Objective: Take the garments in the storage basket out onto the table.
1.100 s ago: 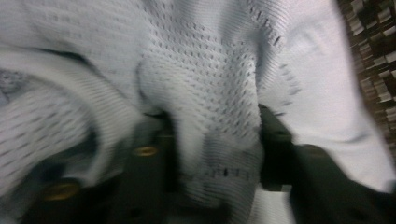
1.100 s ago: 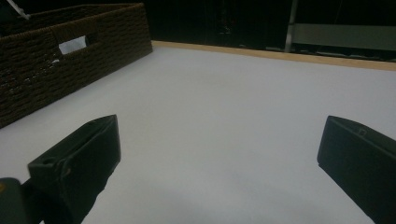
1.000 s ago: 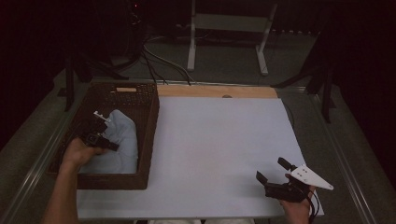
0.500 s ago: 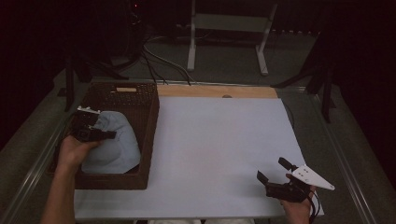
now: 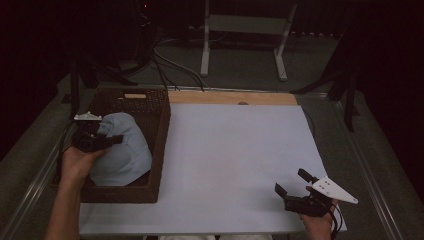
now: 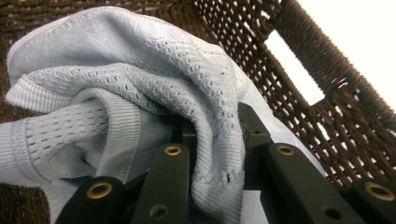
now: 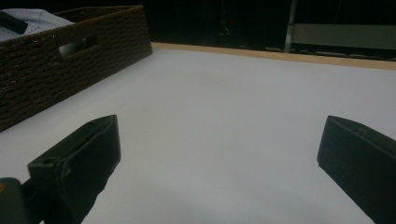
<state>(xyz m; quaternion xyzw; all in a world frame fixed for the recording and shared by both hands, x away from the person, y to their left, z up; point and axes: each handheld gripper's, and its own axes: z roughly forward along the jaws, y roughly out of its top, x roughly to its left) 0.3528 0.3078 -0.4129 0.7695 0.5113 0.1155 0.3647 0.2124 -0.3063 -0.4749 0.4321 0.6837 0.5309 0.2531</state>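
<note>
Risen left hand-held gripper (image 5: 116, 138), clamped on garment (image 6: 140, 93) (pale blue)

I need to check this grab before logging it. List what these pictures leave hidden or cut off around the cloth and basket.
- Basket floor: covered by the pale cloth in the high view.
- Pads of the left hand-held gripper: a fold of cloth wraps them in the left gripper view.
- Cloth's full shape: bunched, cut off by the left gripper view's left edge.
- Basket's near end: cut off at the right gripper view's left edge.
</note>
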